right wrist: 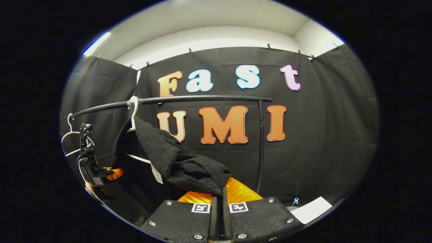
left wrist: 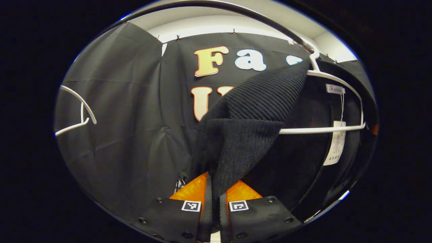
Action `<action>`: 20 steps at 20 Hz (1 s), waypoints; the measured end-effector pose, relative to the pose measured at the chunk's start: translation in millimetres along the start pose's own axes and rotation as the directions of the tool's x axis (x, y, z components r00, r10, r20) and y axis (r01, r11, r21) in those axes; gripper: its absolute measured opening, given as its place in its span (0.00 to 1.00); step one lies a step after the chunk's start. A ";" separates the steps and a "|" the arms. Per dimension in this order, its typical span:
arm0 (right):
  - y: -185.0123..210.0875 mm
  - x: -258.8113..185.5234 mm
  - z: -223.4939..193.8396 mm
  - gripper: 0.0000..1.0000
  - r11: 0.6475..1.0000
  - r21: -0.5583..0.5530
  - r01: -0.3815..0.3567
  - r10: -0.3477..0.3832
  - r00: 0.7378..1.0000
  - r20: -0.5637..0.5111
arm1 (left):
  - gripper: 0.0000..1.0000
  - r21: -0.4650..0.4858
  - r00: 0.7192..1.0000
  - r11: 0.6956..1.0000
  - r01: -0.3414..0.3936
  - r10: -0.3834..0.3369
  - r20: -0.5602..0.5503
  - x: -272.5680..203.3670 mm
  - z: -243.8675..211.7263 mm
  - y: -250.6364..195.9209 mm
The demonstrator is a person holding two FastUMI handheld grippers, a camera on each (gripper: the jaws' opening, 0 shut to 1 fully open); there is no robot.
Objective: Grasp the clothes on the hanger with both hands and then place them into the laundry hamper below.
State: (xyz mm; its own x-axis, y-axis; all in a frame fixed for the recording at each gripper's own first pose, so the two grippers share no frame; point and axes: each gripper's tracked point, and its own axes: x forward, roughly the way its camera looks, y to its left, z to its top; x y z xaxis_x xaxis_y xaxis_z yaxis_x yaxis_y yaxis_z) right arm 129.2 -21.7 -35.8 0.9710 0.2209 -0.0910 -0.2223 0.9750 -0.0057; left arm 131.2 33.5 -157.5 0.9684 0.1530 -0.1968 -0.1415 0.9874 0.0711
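The rail (right wrist: 202, 99) runs level across the booth in the right gripper view, with one upright post (right wrist: 260, 145) at its far end; in the left gripper view it arcs overhead.

One black knit garment (right wrist: 175, 158) hangs from it on a white hanger (right wrist: 134, 111). In the right gripper view the knit drapes from the hanger down and forward to the right gripper (right wrist: 219, 195), where a bunched fold lies between the fingers, which are clamped together on it. In the left gripper view the ribbed garment (left wrist: 256, 111) stretches from the hanger (left wrist: 337, 101) at upper right down to the left gripper (left wrist: 216, 192); its edge runs into the narrow gap between the two fingers, which are pressed on the cloth. So each gripper pinches a separate part of the same garment, which is on the hanger and pulled taut toward both.

The left gripper points up at the hanger from below. The right gripper points roughly level toward the wall, its grip well below the rail. The left gripper also shows at far left of the right gripper view, as a dark device (right wrist: 91, 165) beside the garment; the hand on it cannot be made out.

There are two hangers: the loaded one and a bare one (left wrist: 76, 113) farther along. Two paper tags (left wrist: 335, 143) hang on a thread inside the garment. One white sheet (right wrist: 310, 209) lies low at right.
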 end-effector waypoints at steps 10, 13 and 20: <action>-14.3 37.5 50.2 0.06 0.999 -0.037 -0.025 0.027 0.997 0.069 | 0.19 0.046 0.988 0.991 -0.127 0.122 0.092 0.7 54.5 76.2; -2.9 56.3 53.7 0.06 0.991 0.003 -0.131 0.131 0.988 0.081 | 0.17 0.067 0.982 0.984 -0.165 0.157 0.109 0.7 59.7 92.5; -5.4 96.2 34.5 0.06 0.953 0.109 -0.284 0.282 0.959 0.036 | 0.16 0.060 0.979 0.981 -0.184 0.178 0.098 8.3 51.9 110.3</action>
State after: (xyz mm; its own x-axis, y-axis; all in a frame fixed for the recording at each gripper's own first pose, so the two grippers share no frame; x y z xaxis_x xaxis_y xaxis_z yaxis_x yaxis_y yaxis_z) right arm 226.9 -4.9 -10.1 0.8715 0.4876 -0.0529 -0.4782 0.8687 0.1290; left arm 134.3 141.5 -100.5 0.9432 0.3213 -0.0842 -0.3048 0.9380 0.1649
